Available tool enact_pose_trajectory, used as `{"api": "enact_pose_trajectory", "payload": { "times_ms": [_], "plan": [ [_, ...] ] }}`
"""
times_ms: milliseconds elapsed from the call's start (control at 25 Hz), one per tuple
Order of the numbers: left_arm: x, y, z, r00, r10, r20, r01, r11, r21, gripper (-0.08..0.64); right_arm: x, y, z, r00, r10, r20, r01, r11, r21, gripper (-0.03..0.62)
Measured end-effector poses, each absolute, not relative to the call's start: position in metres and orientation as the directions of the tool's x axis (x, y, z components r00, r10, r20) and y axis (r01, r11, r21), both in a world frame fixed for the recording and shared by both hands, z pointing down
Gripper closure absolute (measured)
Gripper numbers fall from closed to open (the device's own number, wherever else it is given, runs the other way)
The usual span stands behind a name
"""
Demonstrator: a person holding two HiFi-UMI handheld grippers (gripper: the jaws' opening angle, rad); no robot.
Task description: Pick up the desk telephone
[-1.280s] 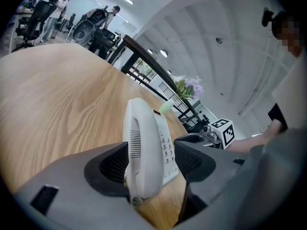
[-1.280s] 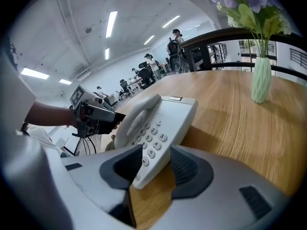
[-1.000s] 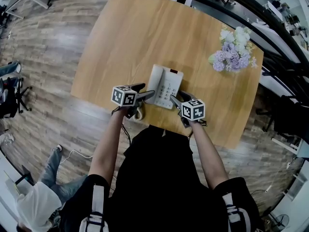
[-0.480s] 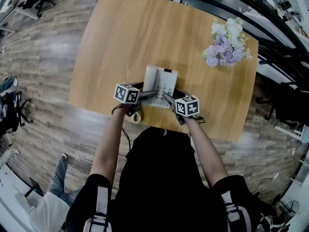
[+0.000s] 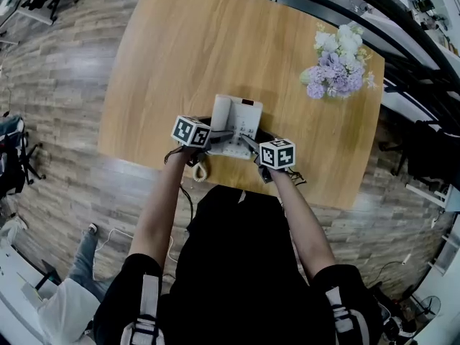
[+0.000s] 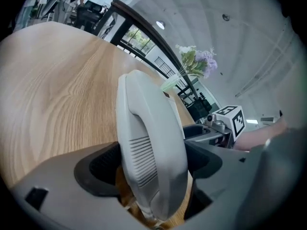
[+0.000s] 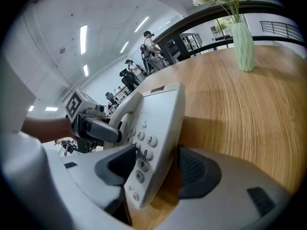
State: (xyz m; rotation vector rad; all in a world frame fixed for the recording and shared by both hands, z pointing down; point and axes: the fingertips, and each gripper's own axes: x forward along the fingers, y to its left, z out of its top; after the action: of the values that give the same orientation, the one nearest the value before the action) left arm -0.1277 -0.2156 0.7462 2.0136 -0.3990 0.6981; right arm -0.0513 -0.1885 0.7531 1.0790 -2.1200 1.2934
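- Wooden tabletop (image 5: 165, 63) — broad and mostly bare, with a bunch of flowers (image 5: 334, 60) well apart at the far right corner.
- Desk telephone (image 5: 241, 121) — flat on the tabletop near its front edge, straight ahead of the person, handset in its cradle on the left side and keypad on the right.
- Likely handling: hard, smooth plastic shell, stiff, probably light to middling in weight and rather slippery. Handset only resting in the cradle, so apt to slide off if tilted. Best taken by both long sides at once and kept level.
- Left gripper (image 5: 215, 136) — fingers spread wide, released, astride the handset (image 6: 148, 143) with no firm squeeze visible.
- Right gripper (image 5: 250, 142) — fingers likewise spread and released, one over the keypad edge (image 7: 144, 152), the other behind the base with a dark gap between.
- Coiled cord (image 5: 200, 171) — hanging off the front edge beside the left gripper, a possible snag on lifting.
- Against a second ago: both pairs of fingers wider apart and pushed further along the telephone's sides. Telephone in the same spot, not yet raised.
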Motion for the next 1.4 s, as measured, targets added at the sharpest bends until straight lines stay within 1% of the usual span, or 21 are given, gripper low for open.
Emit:
{"api": "enact_pose_trajectory", "payload": {
  "times_ms": [80,200,520,1040,1200,1400],
  "plan": [
    [-0.127,-0.215,0.747,0.767,0.013,0.642,-0.547,-0.511,0.663,0.158,-0.052,-0.188,0.754,-0.62,-0.384,0.684,-0.783,0.246,-0.571,0.327],
    [-0.128,-0.214,0.747,0.771,-0.003,0.636,-0.552,-0.501,0.667,0.158,-0.052,-0.187,0.756,-0.63,-0.377,0.679,-0.774,0.239,-0.586,0.328],
    [-0.131,-0.216,0.745,0.785,-0.046,0.617,-0.562,-0.473,0.679,0.158,-0.052,-0.186,0.755,-0.643,-0.427,0.636,-0.759,0.239,-0.606,0.331],
    [-0.135,-0.216,0.747,0.777,-0.109,0.62,-0.6,-0.43,0.675,0.158,-0.053,-0.188,0.755,-0.625,-0.432,0.65,-0.772,0.218,-0.597,0.342],
    [-0.137,-0.213,0.746,0.769,-0.126,0.627,-0.613,-0.426,0.666,0.158,-0.054,-0.187,0.754,-0.625,-0.426,0.655,-0.775,0.236,-0.586,0.344],
    [-0.14,-0.201,0.74,0.758,-0.125,0.64,-0.622,-0.437,0.65,0.158,-0.056,-0.182,0.743,-0.616,-0.424,0.663,-0.787,0.297,-0.541,0.345]
  ]
}}
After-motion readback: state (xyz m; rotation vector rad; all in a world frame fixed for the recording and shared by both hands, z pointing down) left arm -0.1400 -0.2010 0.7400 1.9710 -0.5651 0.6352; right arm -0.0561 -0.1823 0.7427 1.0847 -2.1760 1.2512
